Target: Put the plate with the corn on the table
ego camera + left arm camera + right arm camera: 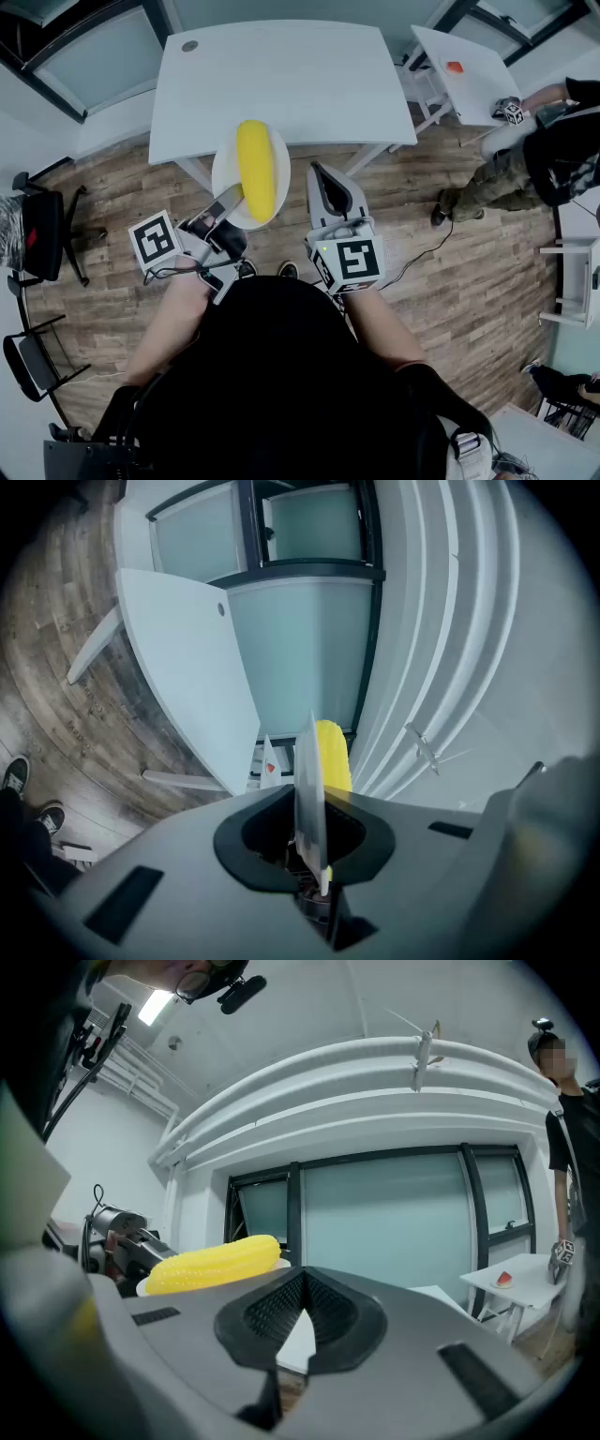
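The left gripper pinches the rim of the plate mid-frame; corn lies on it. The right gripper has its jaws pressed together, empty

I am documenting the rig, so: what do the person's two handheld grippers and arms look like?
The left gripper and the right gripper both have grey bodies. The right one's dark pads are ribbed. Each gripper carries a white cube with black square markers. A thin black cable runs by the left one. The person wears a black top, and the forearms are bare.
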`<state>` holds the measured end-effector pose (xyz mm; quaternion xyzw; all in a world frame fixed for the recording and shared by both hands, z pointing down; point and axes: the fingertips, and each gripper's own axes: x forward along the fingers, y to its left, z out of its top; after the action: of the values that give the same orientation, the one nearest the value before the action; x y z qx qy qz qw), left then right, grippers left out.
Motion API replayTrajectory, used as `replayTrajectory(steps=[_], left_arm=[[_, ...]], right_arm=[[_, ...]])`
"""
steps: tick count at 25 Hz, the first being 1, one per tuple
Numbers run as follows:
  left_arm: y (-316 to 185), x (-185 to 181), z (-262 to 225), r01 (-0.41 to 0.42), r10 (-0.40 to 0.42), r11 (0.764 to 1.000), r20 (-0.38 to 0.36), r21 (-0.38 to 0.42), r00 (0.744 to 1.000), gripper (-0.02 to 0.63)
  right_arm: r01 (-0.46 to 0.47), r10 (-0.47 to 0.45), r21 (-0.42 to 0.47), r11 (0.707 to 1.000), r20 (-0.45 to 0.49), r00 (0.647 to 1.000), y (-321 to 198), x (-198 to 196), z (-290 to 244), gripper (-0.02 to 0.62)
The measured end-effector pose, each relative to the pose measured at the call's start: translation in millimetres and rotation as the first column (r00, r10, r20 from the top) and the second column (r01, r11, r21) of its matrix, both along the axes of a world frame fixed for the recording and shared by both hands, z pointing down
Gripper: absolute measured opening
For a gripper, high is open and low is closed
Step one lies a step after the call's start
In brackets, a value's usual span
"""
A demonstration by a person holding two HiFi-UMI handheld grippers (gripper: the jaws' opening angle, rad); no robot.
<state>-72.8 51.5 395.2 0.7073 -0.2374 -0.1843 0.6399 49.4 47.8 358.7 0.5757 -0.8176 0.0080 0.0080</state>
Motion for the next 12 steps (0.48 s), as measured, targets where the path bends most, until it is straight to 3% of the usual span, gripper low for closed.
replayTrajectory(steps=[5,12], left_arm=[[-2,-2,-2,-0.007,0.007,1.000,-0.009,0.010,1.000,0.032],[-25,-45,2,-0.006,0.006,1.000,-0.016,-0.002,1.000,0.032]], right_arm=[[-0.007,0.007,0.008,1.000,0.013,1.000,-1,-4,-2,0.003],[-0.023,0.022,0.011,1.000,0.081,0.996,-16,-34,-4,0.003]])
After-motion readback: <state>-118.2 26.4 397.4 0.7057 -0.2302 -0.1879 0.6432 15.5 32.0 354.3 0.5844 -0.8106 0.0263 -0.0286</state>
